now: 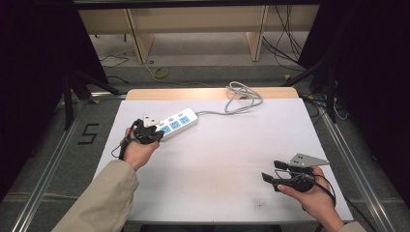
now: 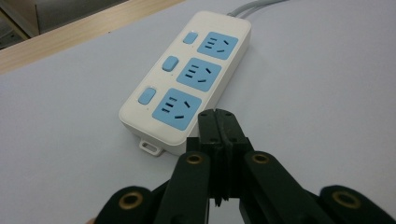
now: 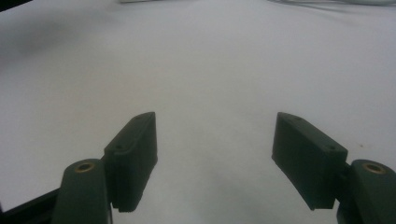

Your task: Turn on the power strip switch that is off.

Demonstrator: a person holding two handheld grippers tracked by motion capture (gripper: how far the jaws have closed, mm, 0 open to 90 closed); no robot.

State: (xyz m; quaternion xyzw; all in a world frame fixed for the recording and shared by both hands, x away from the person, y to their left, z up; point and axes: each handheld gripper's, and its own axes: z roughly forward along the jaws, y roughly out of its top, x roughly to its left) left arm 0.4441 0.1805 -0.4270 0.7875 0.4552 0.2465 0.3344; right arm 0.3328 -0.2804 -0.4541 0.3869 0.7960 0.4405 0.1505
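Note:
A white power strip (image 1: 177, 123) with three blue sockets and three blue switches (image 2: 187, 84) lies at the table's back left. Its grey cable (image 1: 241, 98) runs right to a loose coil at the back edge. My left gripper (image 2: 219, 117) is shut with nothing between its jaws, and its tips hang just off the strip's near end, beside the closest socket. In the high view the left gripper (image 1: 155, 134) sits in a hand at the strip's left end. My right gripper (image 1: 273, 170) is open above bare table at the front right, its jaws (image 3: 215, 121) wide apart and empty.
The white table board (image 1: 227, 159) has a wooden strip (image 1: 212, 93) along its back edge. Black frames and cables stand on the floor to both sides, and a wooden bench stands beyond the table.

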